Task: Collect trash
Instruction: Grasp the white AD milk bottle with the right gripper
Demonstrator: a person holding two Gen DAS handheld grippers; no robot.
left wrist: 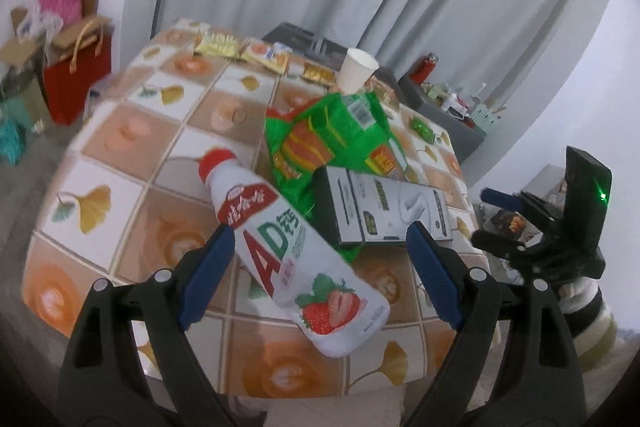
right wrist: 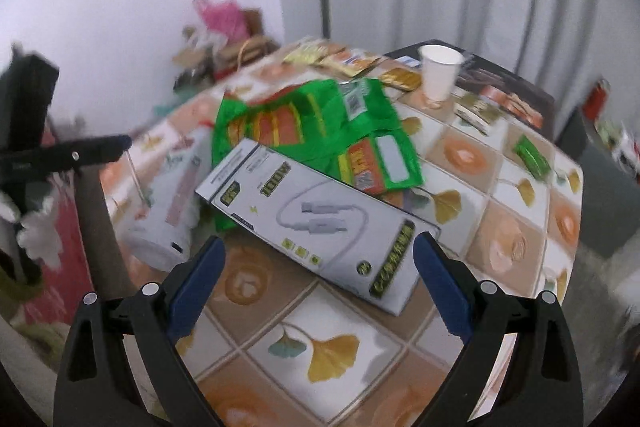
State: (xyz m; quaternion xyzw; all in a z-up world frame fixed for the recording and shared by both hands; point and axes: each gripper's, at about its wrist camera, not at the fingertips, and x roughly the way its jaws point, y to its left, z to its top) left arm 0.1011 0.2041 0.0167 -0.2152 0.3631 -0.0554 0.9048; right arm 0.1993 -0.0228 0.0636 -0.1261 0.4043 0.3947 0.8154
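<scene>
The table [left wrist: 120,131], covered in a tiled leaf-pattern cloth, carries a loose heap of discarded packaging near its front edge, consistent with items dropped there for collection rather than set out for use. A white drink bottle [left wrist: 288,251] with a red cap lies on its side, cap pointing away and base toward the table edge. Beside it a green snack bag [left wrist: 320,131] lies crumpled and flattened, and a white cable box [right wrist: 320,223] rests tilted across the bag's near part, so the box is propped on the bag rather than flat on the cloth. A paper cup [left wrist: 354,69] stands upright further back, with small wrappers [left wrist: 224,45] scattered along the far edge. The left gripper [left wrist: 316,275] is spread wide and empty; in its own view the bottle's body lies between the two blue pads, with neither pad seen pressing on it. Judgement: this hand is lining up on the bottle, and the pads straddle its width across the long axis, which suits a round body that could roll. The right gripper [right wrist: 316,279] is likewise spread and holds nothing; the near end of the box lies just ahead of and between its fingertips, apart from both. Both views are somewhat blurred, so exact clearances cannot be stated.
</scene>
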